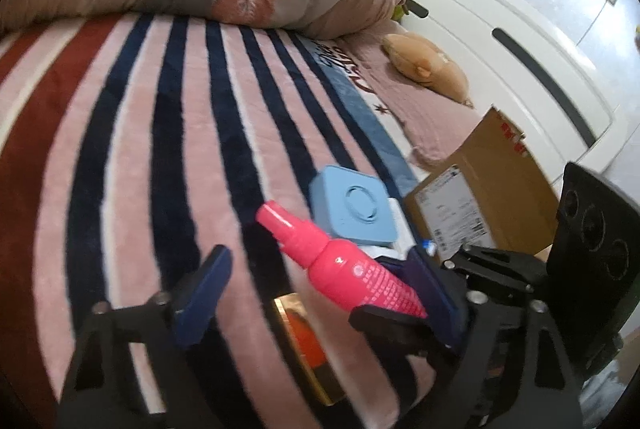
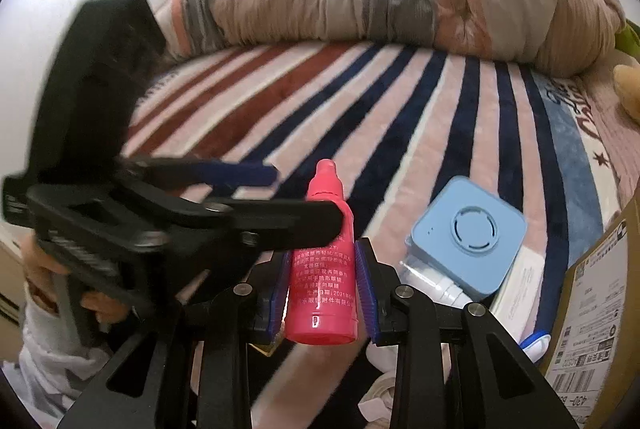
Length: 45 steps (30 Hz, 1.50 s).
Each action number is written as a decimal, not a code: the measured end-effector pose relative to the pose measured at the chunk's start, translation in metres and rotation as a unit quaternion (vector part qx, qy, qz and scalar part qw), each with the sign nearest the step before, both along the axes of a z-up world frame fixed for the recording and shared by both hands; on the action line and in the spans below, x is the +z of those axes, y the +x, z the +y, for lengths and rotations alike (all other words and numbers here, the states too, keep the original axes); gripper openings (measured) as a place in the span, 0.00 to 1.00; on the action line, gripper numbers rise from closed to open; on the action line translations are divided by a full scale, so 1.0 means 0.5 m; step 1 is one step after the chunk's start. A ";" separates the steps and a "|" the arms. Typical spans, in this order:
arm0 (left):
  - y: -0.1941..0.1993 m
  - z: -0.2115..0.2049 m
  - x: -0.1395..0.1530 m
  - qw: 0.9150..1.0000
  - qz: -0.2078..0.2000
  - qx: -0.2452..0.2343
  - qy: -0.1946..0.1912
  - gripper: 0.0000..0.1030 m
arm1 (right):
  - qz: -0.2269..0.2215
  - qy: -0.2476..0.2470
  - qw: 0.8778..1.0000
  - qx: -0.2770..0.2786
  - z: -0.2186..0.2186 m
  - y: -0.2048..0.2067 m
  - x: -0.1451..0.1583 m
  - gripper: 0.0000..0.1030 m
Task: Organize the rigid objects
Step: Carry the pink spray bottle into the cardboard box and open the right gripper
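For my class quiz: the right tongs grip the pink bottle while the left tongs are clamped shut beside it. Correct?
Not quite. The right tongs do grip the pink bottle, but the left tongs are open, their fingers spread wide, as the left wrist view shows.

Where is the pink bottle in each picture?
Left wrist view: the pink bottle slants across the lower middle, nozzle pointing up-left, its base hidden in the right gripper.
Right wrist view: the bottle stands upright at bottom centre, pinched between the right gripper's jaws.
Shared landmark: the blue square box, just right of the bottle in both.
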<state>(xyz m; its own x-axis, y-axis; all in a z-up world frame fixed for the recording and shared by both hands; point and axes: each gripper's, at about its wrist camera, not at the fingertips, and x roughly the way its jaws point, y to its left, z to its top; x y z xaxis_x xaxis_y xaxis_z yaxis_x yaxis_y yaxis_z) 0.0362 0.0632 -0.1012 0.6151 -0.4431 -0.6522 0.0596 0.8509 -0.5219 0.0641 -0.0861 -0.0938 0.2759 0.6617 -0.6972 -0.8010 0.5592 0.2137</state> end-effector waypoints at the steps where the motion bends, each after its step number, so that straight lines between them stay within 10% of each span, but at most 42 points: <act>1: 0.001 0.003 -0.001 1.000 0.001 -0.001 -0.012 0.68 | -0.002 0.006 1.000 0.004 -0.002 -0.006 0.003 0.26; 7: -0.001 0.019 0.002 0.999 -0.010 -0.006 -0.049 0.43 | -0.008 0.020 1.000 0.016 -0.002 -0.017 0.004 0.26; 17: -0.041 -0.019 0.158 0.995 -0.096 -0.004 0.036 0.27 | -0.025 0.063 0.998 0.014 -0.028 -0.033 0.083 0.26; 29: 0.006 -0.299 0.365 0.976 -0.153 -0.104 0.114 0.22 | -0.079 0.143 0.984 -0.077 -0.279 -0.030 0.235 0.26; 45: 0.143 -0.552 0.273 0.970 -0.056 -0.185 0.147 0.23 | -0.003 0.062 0.988 -0.145 -0.498 0.085 0.153 0.26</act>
<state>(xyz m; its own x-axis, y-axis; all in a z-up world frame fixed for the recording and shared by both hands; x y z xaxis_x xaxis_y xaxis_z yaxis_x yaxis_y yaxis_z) 0.1075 -0.2130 0.0355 0.5241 -0.4524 -0.7215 0.4317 0.8715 -0.2328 0.1067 -0.3352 -0.0172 0.4695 0.6342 -0.6142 -0.6126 0.7350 0.2906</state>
